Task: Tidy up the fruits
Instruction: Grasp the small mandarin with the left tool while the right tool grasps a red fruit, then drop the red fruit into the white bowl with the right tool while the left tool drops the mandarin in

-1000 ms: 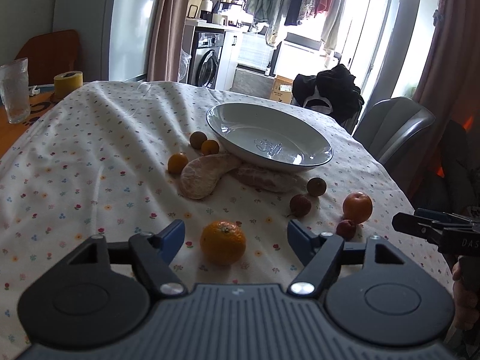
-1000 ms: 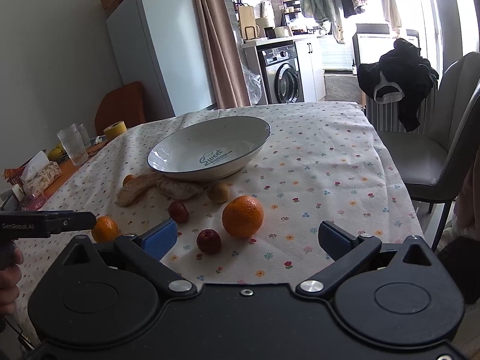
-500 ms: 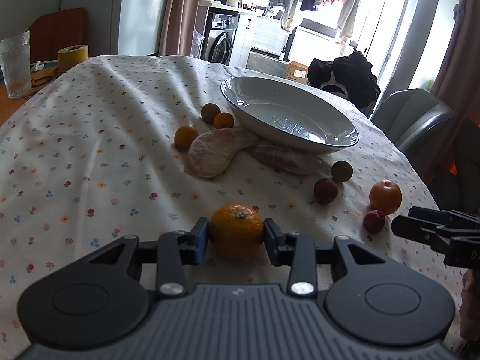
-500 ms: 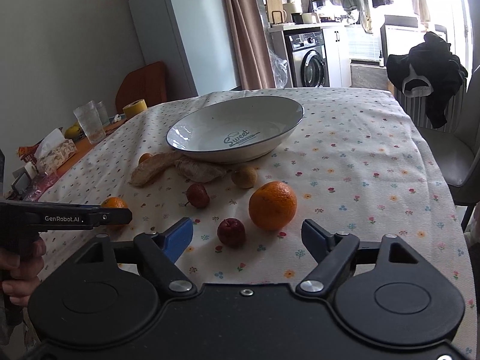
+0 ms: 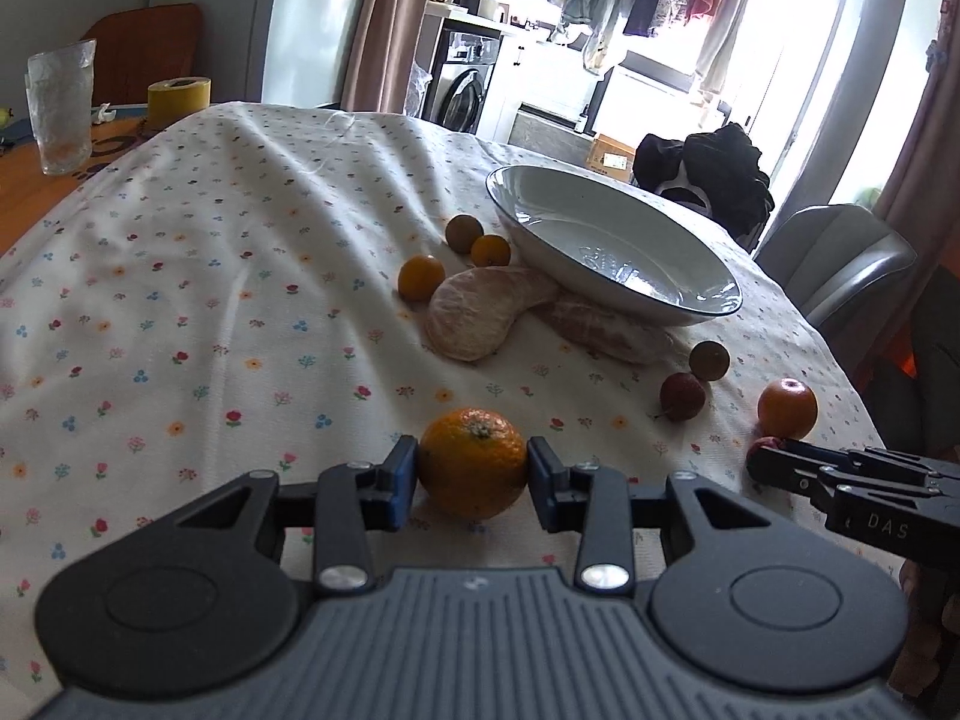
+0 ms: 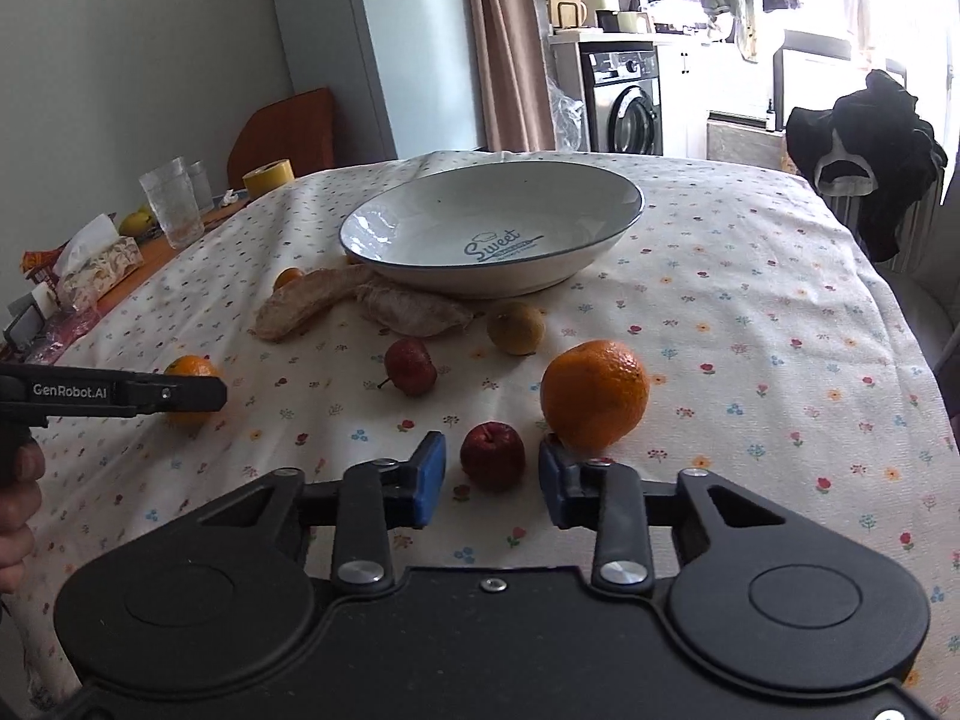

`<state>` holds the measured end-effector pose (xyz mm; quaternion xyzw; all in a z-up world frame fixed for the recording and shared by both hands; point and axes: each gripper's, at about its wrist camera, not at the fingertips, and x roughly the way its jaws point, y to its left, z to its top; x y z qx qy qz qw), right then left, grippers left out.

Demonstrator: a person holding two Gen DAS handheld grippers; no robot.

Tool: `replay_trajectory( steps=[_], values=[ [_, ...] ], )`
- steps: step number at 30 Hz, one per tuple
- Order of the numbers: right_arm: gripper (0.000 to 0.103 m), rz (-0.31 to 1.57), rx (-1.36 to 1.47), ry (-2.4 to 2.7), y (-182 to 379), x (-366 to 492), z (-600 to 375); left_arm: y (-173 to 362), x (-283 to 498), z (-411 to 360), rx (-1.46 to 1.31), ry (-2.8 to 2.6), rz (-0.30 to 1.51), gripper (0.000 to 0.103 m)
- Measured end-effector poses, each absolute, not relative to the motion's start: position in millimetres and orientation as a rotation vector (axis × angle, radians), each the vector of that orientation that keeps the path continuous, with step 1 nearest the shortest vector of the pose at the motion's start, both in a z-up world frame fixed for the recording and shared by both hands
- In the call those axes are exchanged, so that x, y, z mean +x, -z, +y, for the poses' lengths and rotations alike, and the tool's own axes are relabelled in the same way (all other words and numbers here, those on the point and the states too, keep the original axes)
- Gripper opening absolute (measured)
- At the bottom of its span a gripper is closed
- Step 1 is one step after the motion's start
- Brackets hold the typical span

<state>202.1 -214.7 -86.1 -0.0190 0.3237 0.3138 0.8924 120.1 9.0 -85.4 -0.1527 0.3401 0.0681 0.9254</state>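
Left gripper (image 5: 471, 476) pinches the tangerine (image 5: 472, 461) on the cloth (image 5: 180, 276), bowl (image 5: 606, 252) at one o'clock. Right gripper (image 6: 492, 480) sits spread around a small red fruit (image 6: 492, 456), untouched, orange (image 6: 595, 393) at one o'clock.

The lower part of the tangerine (image 5: 472, 461) is hidden behind the body of the left gripper (image 5: 471, 480), so contact with the tablecloth (image 5: 180, 276) cannot be judged. In the right wrist view that tangerine (image 6: 191, 367) is half covered by the left gripper's finger. The small red fruit (image 5: 763, 443) is almost wholly masked by the right gripper (image 5: 780, 468) in the left wrist view. The lettering inside the bowl (image 5: 612, 240) is too blurred there to be read. The hand (image 6: 15, 504) is cut off by the frame edge.
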Motion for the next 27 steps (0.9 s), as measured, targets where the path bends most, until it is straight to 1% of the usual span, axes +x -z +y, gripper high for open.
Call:
replay_trajectory(
  steps=[1,3,11,27],
  values=[
    [0.022,0.675,-0.023,-0.649,87,205,-217,83,119,9,-0.312,-0.137,0.689,0.037],
    [0.021,0.685,-0.011,-0.660,85,209,-219,77,115,7,-0.289,-0.135,0.663,0.037],
    [0.021,0.658,-0.006,-0.671,69,204,-217,57,107,10,-0.285,-0.129,0.615,0.037],
    [0.021,0.607,-0.013,-0.700,45,220,-196,40,126,12,-0.270,-0.126,0.592,0.037]
  ],
)
